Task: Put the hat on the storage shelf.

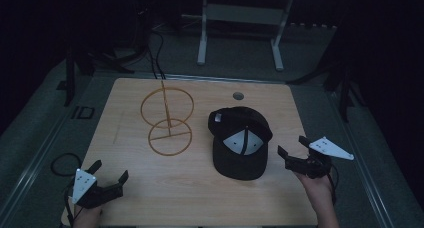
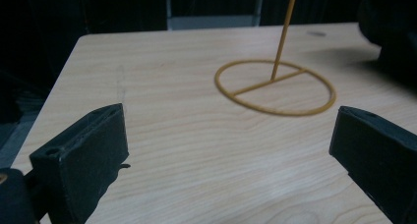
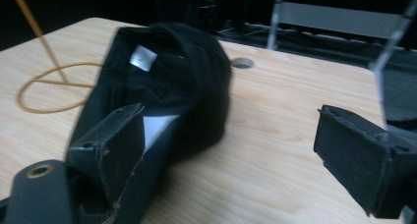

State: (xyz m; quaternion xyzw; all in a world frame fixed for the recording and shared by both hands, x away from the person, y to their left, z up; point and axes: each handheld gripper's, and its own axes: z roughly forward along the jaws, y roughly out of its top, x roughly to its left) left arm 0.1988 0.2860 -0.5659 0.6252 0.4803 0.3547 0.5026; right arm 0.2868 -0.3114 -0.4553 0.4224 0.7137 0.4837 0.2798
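We look down on a pale wooden bench (image 1: pixel 150 198) with a fine grain and a small round cable hole (image 1: pixel 238 95) near its far edge. Around it the room is dark; a grey floor shows on every side, cables (image 1: pixel 150 53) trail across it at the far left, and a light metal frame (image 1: pixel 240 33) on two legs stands behind the bench

A black cap (image 1: pixel 240 143) lies upside down on the right half of the bench, its hollow facing up with a small white label (image 1: pixel 218 117) inside the rim and white lining panels (image 1: pixel 245 143) near the middle. Just to its left stands a yellow wire stand (image 1: pixel 167 119): a ring with a cross bar flat on the wood, a thin upright rod, and a second ring higher up. Cap and stand are near each other but apart

Our left tongs (image 1: pixel 111 170) sit at the near left corner, jaws spread wide and holding nothing. In the left gripper view the left tongs (image 2: pixel 228 150) frame bare wood, with the stand's base ring (image 2: pixel 275 88) well ahead of them

Our right tongs (image 1: pixel 293 145) hover at the near right, released and wide open, pointing toward the cap and just beside its near right edge. In the right gripper view the right tongs (image 3: pixel 231 155) grip nothing; one jaw stands in front of the cap's edge (image 3: pixel 196 86), and we cannot tell whether it touches the fabric, while the other is over bare wood
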